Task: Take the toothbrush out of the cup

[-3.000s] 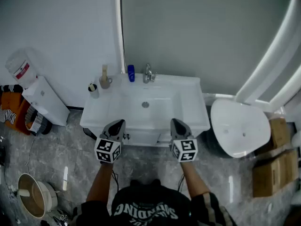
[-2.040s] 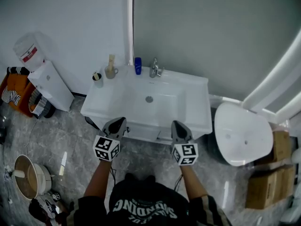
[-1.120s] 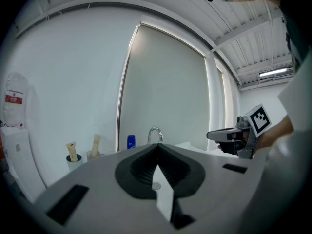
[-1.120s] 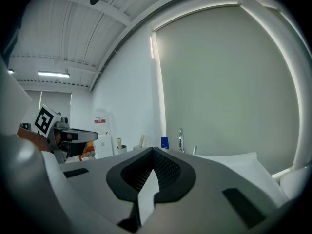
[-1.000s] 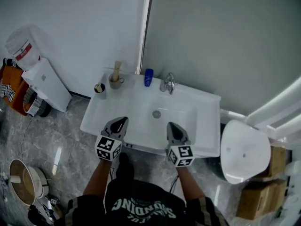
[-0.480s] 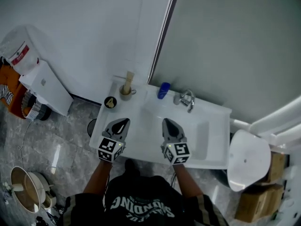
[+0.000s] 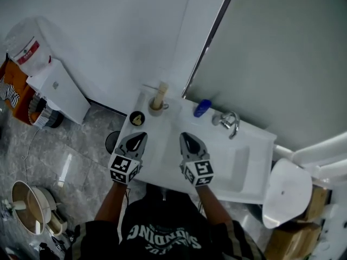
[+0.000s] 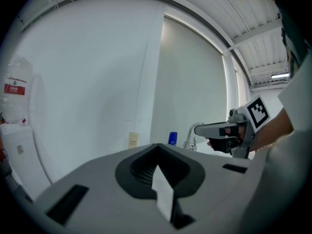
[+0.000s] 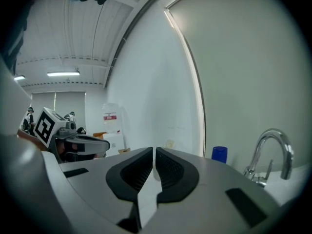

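Toothbrush (image 7: 160,92) upright in cup (image 7: 156,111), up-frame of left gripper (image 7: 139,137) and right gripper (image 7: 186,138), both pressed together, empty; left nearer.

We see a white washbasin (image 7: 259,150) set against the wall, a chrome faucet (image 7: 230,121) at its back edge and a blue bottle (image 7: 202,108) just beside the faucet. A white water dispenser (image 7: 54,88) stands at left, a white toilet (image 7: 286,191) at right, on grey marble floor (image 7: 81,161).
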A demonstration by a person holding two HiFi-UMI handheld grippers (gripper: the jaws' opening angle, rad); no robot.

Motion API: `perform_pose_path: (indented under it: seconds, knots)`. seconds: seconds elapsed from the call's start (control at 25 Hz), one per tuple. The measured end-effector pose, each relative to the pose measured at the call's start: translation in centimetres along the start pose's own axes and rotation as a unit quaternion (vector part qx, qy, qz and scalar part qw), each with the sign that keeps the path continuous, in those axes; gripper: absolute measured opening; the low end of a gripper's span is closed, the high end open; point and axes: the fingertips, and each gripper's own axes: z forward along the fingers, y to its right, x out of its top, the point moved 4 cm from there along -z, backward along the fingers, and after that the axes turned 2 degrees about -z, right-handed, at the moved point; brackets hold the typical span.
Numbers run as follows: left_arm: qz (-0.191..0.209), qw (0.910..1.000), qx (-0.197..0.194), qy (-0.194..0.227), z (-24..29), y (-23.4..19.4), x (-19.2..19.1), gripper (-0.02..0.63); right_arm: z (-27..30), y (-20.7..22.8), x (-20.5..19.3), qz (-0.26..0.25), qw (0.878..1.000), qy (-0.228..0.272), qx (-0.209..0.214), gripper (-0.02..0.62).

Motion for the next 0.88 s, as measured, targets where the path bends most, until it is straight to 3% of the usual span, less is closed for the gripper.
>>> perform_pose_path:
  seconds: [0.12, 0.24, 0.4, 0.88]
  knots:
    - [-0.005, 0.9998, 0.019, 0.001, -0.3, -1.2, -0.4, 0.000, 2.2, -1.2, -0.6, -0.011, 0.999, -0.014, 0.037, 0.001]
    - [-0.015, 0.9991, 0.040, 0.002, -1.1, -2.7, -0.9, 0.000, 4.3, -3.0, -1.3, -0.018, 0.997, -0.031, 0.073, 0.074]
    - [-0.029, 0.9976, 0.062, -0.003, -2.3, -4.1, -1.6, 0.000, 6.9, -5.5, -2.4, -0.033, 0.991, -0.062, 0.114, 0.094]
    - [-0.059, 0.9925, 0.106, -0.006, -5.8, -6.2, -3.8, 0.000, 14.5, -9.7, -5.9, -0.080, 0.977, -0.120, 0.159, 0.107]
